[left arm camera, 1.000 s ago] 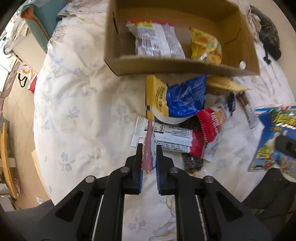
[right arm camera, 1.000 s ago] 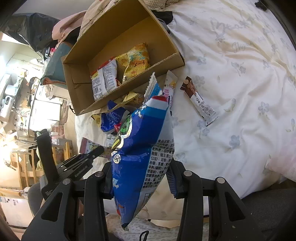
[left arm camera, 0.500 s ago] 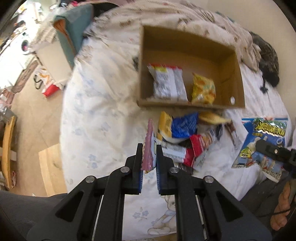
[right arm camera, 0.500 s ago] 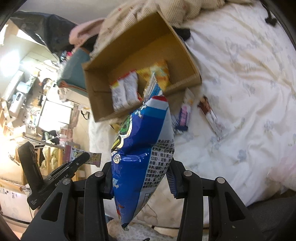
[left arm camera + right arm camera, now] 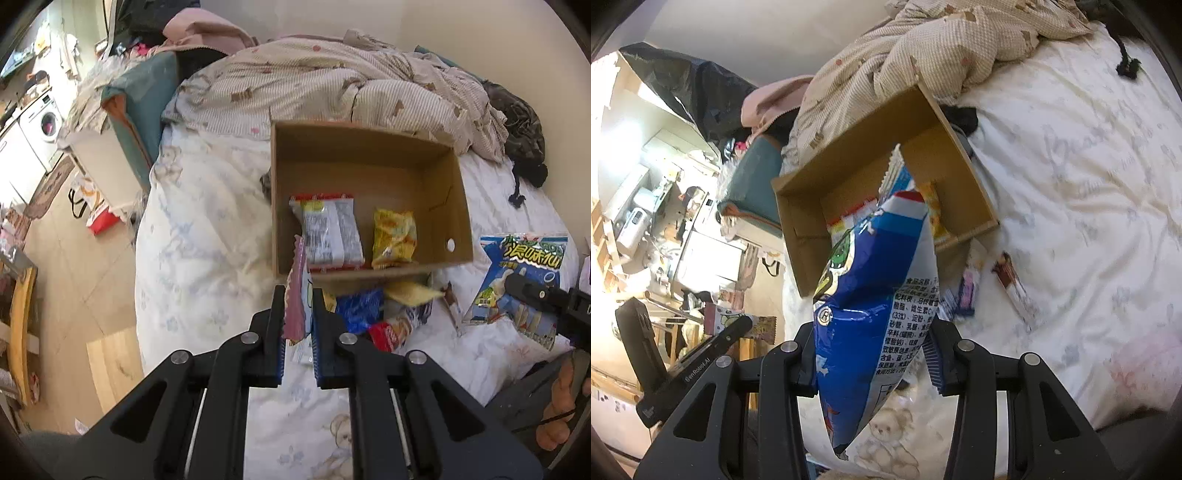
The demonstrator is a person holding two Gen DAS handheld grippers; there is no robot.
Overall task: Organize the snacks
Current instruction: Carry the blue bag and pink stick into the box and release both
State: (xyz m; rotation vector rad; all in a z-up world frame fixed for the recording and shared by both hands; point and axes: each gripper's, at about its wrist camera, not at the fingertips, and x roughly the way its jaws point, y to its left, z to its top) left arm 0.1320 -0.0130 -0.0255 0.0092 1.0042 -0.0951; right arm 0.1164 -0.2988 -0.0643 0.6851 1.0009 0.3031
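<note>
pink wrapper (image 5: 295,295) pinched; blue bag (image 5: 875,295) gripped

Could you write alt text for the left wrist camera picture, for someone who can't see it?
A black two-finger gripper pinches the edge of a thin pink snack packet above a bed. Ahead lies an open cardboard box holding a white packet and a yellow packet. More snacks are heaped on the sheet before the box.

Home bedroom: bed (image 5: 207,236) with floral sheet, rumpled quilt (image 5: 332,85), washing machine (image 5: 46,123) by the left edge.
</note>
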